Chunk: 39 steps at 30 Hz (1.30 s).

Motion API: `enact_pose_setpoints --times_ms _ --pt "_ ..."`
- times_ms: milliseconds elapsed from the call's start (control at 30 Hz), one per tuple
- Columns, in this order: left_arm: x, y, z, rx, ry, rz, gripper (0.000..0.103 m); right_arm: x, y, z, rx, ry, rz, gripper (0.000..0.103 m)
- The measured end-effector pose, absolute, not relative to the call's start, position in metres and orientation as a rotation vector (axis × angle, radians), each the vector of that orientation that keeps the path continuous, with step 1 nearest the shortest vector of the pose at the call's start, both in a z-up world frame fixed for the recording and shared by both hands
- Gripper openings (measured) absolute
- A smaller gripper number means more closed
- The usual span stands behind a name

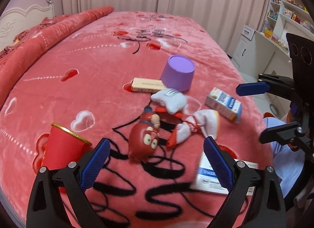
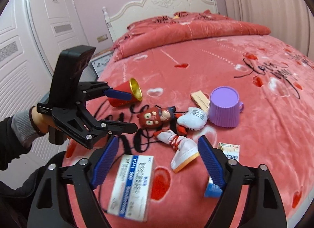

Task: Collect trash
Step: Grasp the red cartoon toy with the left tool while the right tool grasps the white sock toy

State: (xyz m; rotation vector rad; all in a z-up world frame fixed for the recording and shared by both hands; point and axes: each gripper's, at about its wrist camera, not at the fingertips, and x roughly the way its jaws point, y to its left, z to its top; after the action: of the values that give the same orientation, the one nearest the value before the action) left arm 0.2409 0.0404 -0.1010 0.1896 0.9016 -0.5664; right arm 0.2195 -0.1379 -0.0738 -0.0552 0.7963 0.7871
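Trash lies on a pink bed (image 1: 88, 66). A white-and-blue medicine box (image 2: 130, 185) lies just ahead of my open right gripper (image 2: 157, 161); it also shows in the left wrist view (image 1: 208, 176). A small blue-and-white carton (image 1: 223, 103) lies beyond, also seen by the right gripper's right finger (image 2: 229, 153). A flat tan box (image 1: 146, 85) sits under a purple cup (image 1: 177, 72). A red paper cup (image 1: 62, 147) lies on its side left of my open, empty left gripper (image 1: 157, 161), which hovers before a red doll (image 1: 147, 137).
The doll's white clothes and shoes (image 1: 196, 127) sprawl among the trash. A rolled red quilt (image 1: 45, 35) lies along the bed's far left. A white desk and shelves (image 1: 274, 31) stand to the right. A headboard (image 2: 166, 4) and white wardrobe (image 2: 29, 51) are behind.
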Motion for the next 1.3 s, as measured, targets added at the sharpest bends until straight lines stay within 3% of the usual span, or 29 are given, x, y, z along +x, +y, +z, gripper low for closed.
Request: enact_pose_setpoints --times_ms 133,333,533,667,767,933,1300 --pt "0.253 0.041 -0.111 0.213 0.922 -0.606 0.094 0.237 -0.126 -0.093 -0.1 0.848 0.798 0.07" --pt "0.266 0.04 -0.129 0.251 0.934 -0.674 0.079 0.252 -0.114 -0.116 -0.226 0.876 0.773 0.063" --pt "0.273 0.044 -0.14 0.197 0.929 -0.701 0.075 0.262 -0.109 -0.134 -0.28 0.907 0.758 0.053" --pt "0.277 0.045 -0.146 0.176 0.938 -0.701 0.069 0.267 -0.111 -0.143 -0.276 0.925 0.737 0.04" --pt "0.278 0.044 -0.151 0.179 0.95 -0.696 0.066 0.268 -0.11 -0.146 -0.289 0.927 0.732 0.037" --pt "0.277 0.051 -0.147 0.159 0.955 -0.664 0.043 0.265 -0.107 -0.148 -0.326 0.919 0.725 0.031" --pt "0.245 0.056 -0.13 0.133 0.978 -0.618 0.041 0.243 -0.127 -0.118 -0.181 0.898 0.732 0.025"
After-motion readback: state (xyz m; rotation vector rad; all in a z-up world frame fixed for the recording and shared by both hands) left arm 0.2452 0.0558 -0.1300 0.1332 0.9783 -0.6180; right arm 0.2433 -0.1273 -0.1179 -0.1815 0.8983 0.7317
